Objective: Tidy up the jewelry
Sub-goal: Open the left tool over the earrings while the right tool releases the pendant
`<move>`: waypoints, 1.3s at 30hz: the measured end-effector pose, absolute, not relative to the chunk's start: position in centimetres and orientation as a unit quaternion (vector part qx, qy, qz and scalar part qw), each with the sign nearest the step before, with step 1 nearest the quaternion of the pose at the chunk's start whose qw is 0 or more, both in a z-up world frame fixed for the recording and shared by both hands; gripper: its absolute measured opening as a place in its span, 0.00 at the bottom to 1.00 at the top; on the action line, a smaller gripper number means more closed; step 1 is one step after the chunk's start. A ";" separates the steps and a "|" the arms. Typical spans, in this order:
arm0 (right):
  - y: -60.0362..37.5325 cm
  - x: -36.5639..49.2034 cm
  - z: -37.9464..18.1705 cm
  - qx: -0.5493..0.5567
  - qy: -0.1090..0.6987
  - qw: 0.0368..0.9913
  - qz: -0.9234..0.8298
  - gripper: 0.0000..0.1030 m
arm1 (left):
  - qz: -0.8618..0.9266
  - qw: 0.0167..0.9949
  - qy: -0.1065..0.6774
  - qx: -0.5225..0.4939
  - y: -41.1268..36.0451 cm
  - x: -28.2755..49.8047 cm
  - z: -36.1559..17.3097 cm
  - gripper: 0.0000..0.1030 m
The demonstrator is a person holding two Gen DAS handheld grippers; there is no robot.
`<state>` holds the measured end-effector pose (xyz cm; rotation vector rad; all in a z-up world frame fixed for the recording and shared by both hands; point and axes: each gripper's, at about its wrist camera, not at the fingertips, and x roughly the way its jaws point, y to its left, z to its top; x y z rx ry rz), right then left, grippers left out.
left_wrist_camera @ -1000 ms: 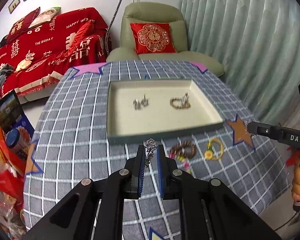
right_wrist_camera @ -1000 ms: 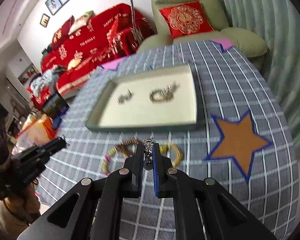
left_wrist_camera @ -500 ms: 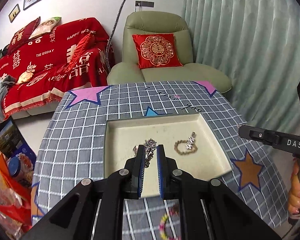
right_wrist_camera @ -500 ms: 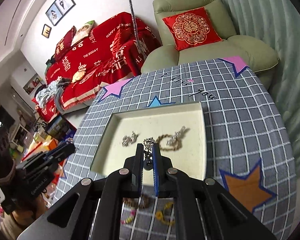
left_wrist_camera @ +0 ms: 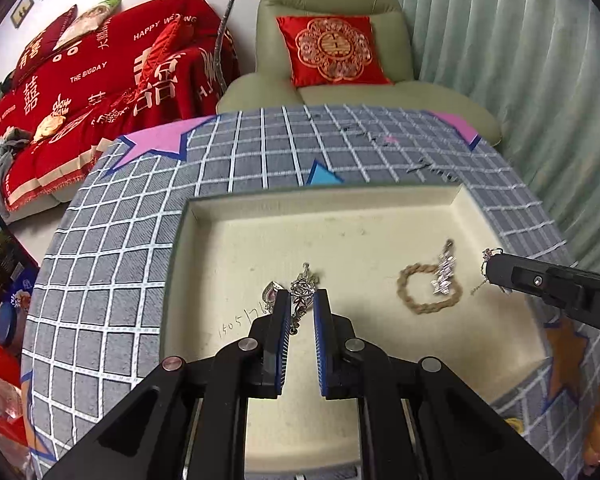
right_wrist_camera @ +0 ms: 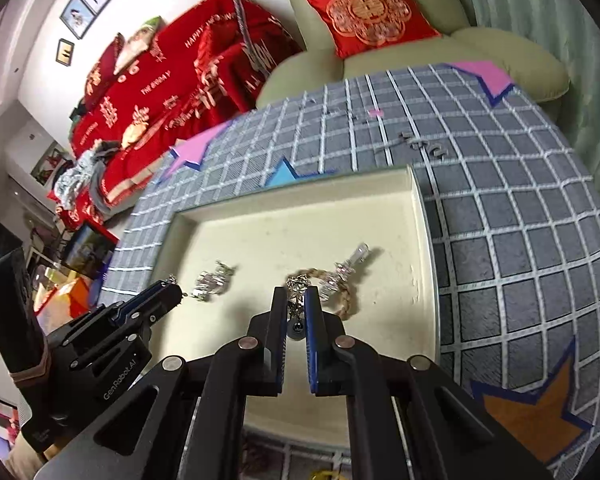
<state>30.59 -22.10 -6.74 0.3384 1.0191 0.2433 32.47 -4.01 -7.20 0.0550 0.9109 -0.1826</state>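
Observation:
A cream tray (left_wrist_camera: pixel 380 208) (right_wrist_camera: pixel 422 216) lies on the grid-patterned tablecloth. My left gripper (left_wrist_camera: pixel 301 300) is low over the tray's left part; its jaws stand slightly apart with a silver filigree earring (left_wrist_camera: pixel 302 290) between them. My right gripper (right_wrist_camera: pixel 296 294) is shut on a matching silver earring (right_wrist_camera: pixel 297 286) above the tray's middle. In the tray lie a gold rope bracelet (left_wrist_camera: pixel 426 294) (right_wrist_camera: pixel 346 300) with a silver brooch (left_wrist_camera: pixel 444 272) (right_wrist_camera: pixel 350 268) on it, and a silver jewel cluster (right_wrist_camera: pixel 214 282). The right gripper's tip also shows in the left wrist view (left_wrist_camera: pixel 494 268), with an earring dangling.
A green armchair with a red cushion (left_wrist_camera: pixel 332 52) stands behind the table, a red-covered sofa (left_wrist_camera: pixel 80 80) to the left, a curtain (left_wrist_camera: pixel 520 60) to the right. Star patches mark the cloth (right_wrist_camera: pixel 528 404). Boxes stand on the floor at left (left_wrist_camera: pixel 0 264).
Both grippers have moved forward from the table's near edge and down over the tray. The left jaws have parted slightly around the earring.

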 end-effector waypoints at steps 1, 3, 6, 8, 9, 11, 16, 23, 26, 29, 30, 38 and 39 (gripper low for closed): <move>-22.1 30.8 -7.4 0.161 0.489 0.850 0.114 0.09 | -0.088 0.892 0.442 0.029 -4.1 32.6 -7.6 0.20; -22.1 31.1 -8.4 0.160 0.496 0.846 0.111 0.09 | -0.088 0.890 0.446 0.033 -4.3 32.8 -8.2 0.20; -21.8 31.1 -9.5 0.154 0.504 0.843 0.109 0.09 | -0.086 0.888 0.450 0.035 -4.4 33.0 -8.9 0.20; -21.7 31.2 -10.0 0.152 0.506 0.842 0.108 0.09 | -0.085 0.887 0.452 0.038 -4.6 33.1 -9.3 0.20; -21.6 31.3 -10.2 0.153 0.509 0.840 0.108 0.09 | -0.085 0.886 0.453 0.040 -4.8 33.0 -9.5 0.20; -21.6 31.4 -10.6 0.153 0.512 0.838 0.108 0.09 | -0.083 0.886 0.455 0.043 -4.9 33.0 -9.7 0.20; -21.5 31.3 -11.4 0.152 0.520 0.834 0.102 0.10 | -0.075 0.883 0.460 0.051 -5.2 33.1 -10.3 0.20; -21.3 31.3 -11.9 0.155 0.525 0.831 0.099 0.10 | -0.067 0.881 0.465 0.059 -5.5 32.8 -10.9 0.20; -21.3 31.3 -11.9 0.158 0.526 0.830 0.100 0.13 | -0.063 0.880 0.467 0.058 -5.5 32.8 -10.9 0.20; -21.5 31.2 -11.6 0.169 0.523 0.829 0.099 0.31 | -0.062 0.880 0.468 0.054 -5.4 32.8 -10.7 0.20; -21.6 31.0 -11.4 0.172 0.519 0.831 0.099 0.35 | -0.063 0.880 0.467 0.054 -5.4 32.7 -10.5 0.20; -22.0 29.9 -8.5 0.181 0.492 0.845 0.104 0.41 | -0.067 0.887 0.455 0.047 -5.3 32.1 -8.8 0.20; -22.0 29.8 -8.3 0.181 0.490 0.847 0.104 0.43 | -0.066 0.887 0.454 0.047 -5.2 32.0 -8.7 0.20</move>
